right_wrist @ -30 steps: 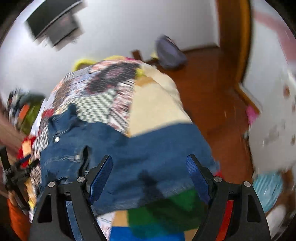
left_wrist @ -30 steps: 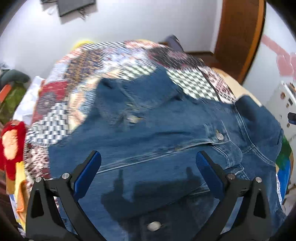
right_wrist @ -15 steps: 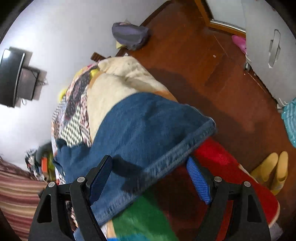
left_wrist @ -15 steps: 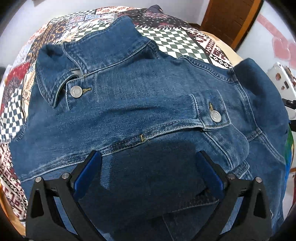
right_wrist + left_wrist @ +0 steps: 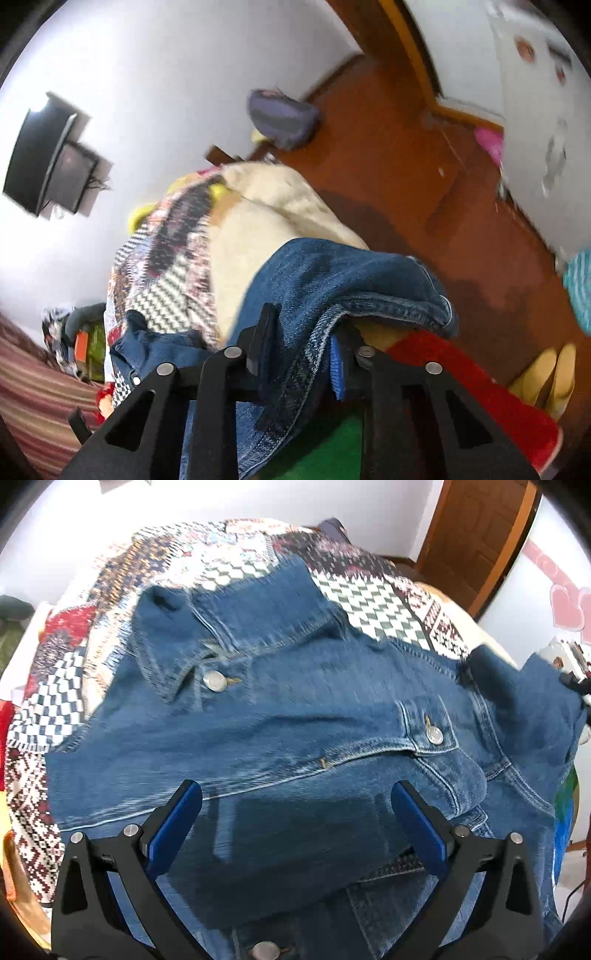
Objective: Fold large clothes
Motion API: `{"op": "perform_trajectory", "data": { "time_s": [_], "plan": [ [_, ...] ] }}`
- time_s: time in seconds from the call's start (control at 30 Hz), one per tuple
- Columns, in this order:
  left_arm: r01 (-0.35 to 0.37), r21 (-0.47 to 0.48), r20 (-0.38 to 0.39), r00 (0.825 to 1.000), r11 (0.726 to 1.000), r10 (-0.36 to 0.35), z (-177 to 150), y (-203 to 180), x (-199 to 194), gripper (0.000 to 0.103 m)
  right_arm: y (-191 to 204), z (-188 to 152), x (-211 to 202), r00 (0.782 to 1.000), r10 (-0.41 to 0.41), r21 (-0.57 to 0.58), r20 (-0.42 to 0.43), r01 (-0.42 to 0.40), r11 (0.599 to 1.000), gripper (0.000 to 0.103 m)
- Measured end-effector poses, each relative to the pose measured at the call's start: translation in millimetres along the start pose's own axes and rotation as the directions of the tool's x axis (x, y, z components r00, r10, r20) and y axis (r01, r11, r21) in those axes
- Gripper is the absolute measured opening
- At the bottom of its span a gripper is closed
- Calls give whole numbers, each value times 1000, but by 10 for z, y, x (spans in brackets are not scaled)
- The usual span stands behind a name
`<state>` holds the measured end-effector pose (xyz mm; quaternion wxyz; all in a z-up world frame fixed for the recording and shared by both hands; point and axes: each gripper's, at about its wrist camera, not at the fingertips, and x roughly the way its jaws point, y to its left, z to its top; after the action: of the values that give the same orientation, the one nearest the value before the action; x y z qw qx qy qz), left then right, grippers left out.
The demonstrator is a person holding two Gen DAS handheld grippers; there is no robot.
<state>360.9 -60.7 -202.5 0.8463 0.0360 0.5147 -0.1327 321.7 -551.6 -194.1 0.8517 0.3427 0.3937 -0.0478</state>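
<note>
Just now the right gripper (image 5: 299,354) has been closing, and its fingers are clamped on a bunched fold of the blue denim jacket (image 5: 295,731). That fold sits at the jacket's far end from its collar (image 5: 236,605). The jacket lies spread on the bed with the patchwork quilt (image 5: 369,594). Over the jacket's middle, near its silver chest pocket button (image 5: 435,736), the left gripper (image 5: 295,830) has its fingers wide apart, holding nothing.

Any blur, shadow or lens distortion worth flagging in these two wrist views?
Left wrist: denim jacket and patchwork quilt smeared by motion, gripper shadow darkening the denim. Right wrist: floor and wall streaked; fisheye bends both views, dark corners.
</note>
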Motion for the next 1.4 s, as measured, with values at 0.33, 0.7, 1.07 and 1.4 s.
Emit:
{"op": "perform_trajectory", "data": {
  "time_s": [0.33, 0.7, 1.07, 1.4],
  "plan": [
    [-10, -29, 161, 987, 1000, 14, -74, 239, -653, 103, 1634, 52, -595, 968, 244, -319, 52, -215, 923, 17],
    [-45, -109, 256, 964, 993, 71, -462, 786, -1227, 103, 3242, -871, 276, 928, 277, -450, -250, -364, 816, 16],
    [-80, -221, 230, 964, 972, 131, -986, 1307, -1399, 103, 3318, -2287, 1364, 803, 48, -458, -594, -387, 801, 16],
    [-70, -210, 203, 973, 975, 114, -934, 1198, -1307, 103, 3060, -2585, 1239, 654, -92, -473, -751, -435, 766, 17]
  ]
}}
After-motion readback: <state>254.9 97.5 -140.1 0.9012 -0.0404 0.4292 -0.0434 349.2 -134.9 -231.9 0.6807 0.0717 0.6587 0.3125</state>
